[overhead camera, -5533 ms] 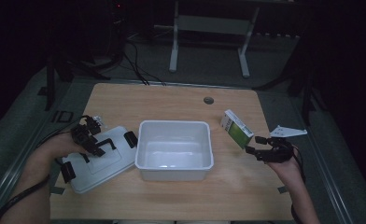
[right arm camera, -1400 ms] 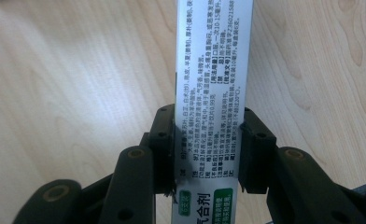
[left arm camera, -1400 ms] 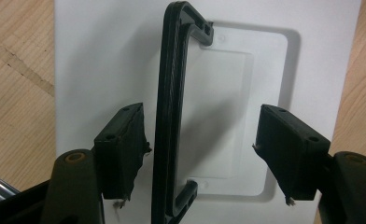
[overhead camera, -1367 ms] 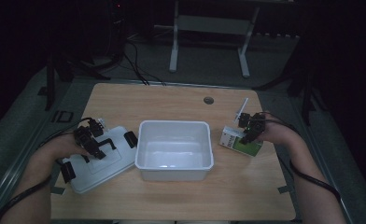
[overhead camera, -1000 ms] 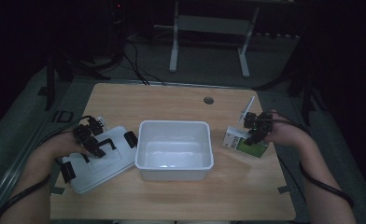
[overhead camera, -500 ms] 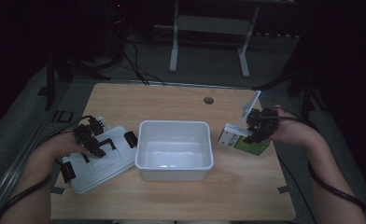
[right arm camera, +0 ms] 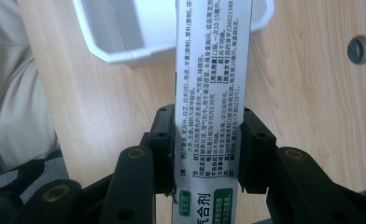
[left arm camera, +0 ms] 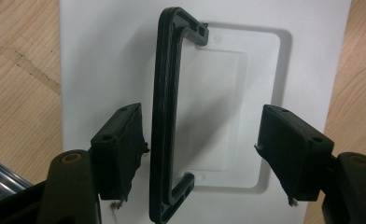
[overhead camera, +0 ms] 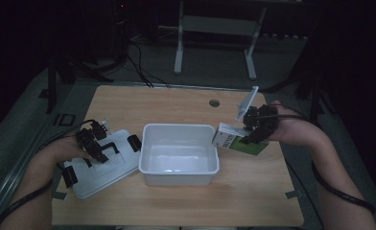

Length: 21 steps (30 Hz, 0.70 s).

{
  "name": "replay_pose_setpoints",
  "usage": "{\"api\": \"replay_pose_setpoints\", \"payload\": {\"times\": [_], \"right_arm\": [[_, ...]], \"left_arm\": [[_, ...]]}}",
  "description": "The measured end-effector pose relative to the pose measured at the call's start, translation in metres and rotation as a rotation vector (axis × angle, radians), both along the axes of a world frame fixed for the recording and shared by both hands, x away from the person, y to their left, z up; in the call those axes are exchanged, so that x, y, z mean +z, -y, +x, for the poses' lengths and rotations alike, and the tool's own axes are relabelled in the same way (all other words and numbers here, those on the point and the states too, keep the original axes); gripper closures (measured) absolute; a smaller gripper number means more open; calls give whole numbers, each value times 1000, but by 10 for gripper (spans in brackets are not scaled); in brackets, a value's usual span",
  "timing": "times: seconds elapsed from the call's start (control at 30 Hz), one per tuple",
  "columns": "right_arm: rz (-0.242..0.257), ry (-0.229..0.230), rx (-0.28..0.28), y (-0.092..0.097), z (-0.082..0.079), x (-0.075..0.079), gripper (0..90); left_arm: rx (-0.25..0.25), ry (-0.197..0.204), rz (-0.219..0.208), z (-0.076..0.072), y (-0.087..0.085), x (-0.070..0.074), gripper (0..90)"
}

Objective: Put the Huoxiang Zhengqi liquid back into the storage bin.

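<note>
R tool (overhead camera: 251,135) clamped on green-white box (overhead camera: 235,139), mid-right of frame, lifted off table (overhead camera: 253,191), its end at the rim of white bin (overhead camera: 179,154). L tool (overhead camera: 93,146) apart, its 2 jaws straddling black handle (left arm camera: 165,135) on lid (overhead camera: 102,167), lower left.

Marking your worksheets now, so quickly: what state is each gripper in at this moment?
Left gripper: open, jaws either side of the black handle on the white lid, not pressing it.
Right gripper: shut on the green and white box.
</note>
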State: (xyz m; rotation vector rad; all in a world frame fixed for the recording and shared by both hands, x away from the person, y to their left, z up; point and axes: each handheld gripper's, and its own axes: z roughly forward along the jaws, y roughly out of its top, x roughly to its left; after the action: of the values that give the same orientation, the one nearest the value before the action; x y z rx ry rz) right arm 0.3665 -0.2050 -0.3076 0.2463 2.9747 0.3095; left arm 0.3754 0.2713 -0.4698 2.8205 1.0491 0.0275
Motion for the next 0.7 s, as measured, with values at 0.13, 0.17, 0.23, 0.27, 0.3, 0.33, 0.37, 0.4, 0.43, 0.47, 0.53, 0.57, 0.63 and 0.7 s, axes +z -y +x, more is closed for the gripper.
{"api": "replay_pose_setpoints", "payload": {"times": [0.13,0.17,0.23,0.27,0.3,0.33,0.37,0.4,0.43,0.47,0.53,0.57,0.63,0.7], "right_arm": [[-1,-3,25,-16,-2,3,638],[-1,-2,33,-19,-3,4,638],[2,-3,47,-26,-5,5,638],[5,-3,59,-30,-6,5,639],[6,-9,65,-33,-8,5,638],[7,-10,78,-37,-9,4,639],[9,-4,89,-41,-11,5,638],[7,-7,96,-45,-12,5,638],[5,-3,105,-49,-13,5,639],[5,-2,111,-53,-14,4,638],[-4,-6,139,-62,-16,3,638],[-4,-6,139,-62,-16,3,638],[-9,-19,159,-71,-18,1,638],[-11,-27,178,-80,-20,-1,638]], "left_arm": [[1,2,-1,0,0,1,316],[1,3,2,0,-1,1,316],[6,5,6,-1,-1,0,316],[6,4,5,-1,-1,0,316],[4,4,3,-1,-1,-1,316],[6,2,4,-1,-1,-2,316],[2,2,9,-1,-1,-2,316],[3,-1,11,-1,-1,-3,316],[1,-2,13,-1,-1,-3,316],[2,-4,13,-1,-2,-3,316],[1,-3,12,-1,-2,-3,316],[1,-3,12,-1,-2,-3,316],[0,-3,11,-1,-2,-2,316],[2,-1,15,-2,-2,-2,316]]}}
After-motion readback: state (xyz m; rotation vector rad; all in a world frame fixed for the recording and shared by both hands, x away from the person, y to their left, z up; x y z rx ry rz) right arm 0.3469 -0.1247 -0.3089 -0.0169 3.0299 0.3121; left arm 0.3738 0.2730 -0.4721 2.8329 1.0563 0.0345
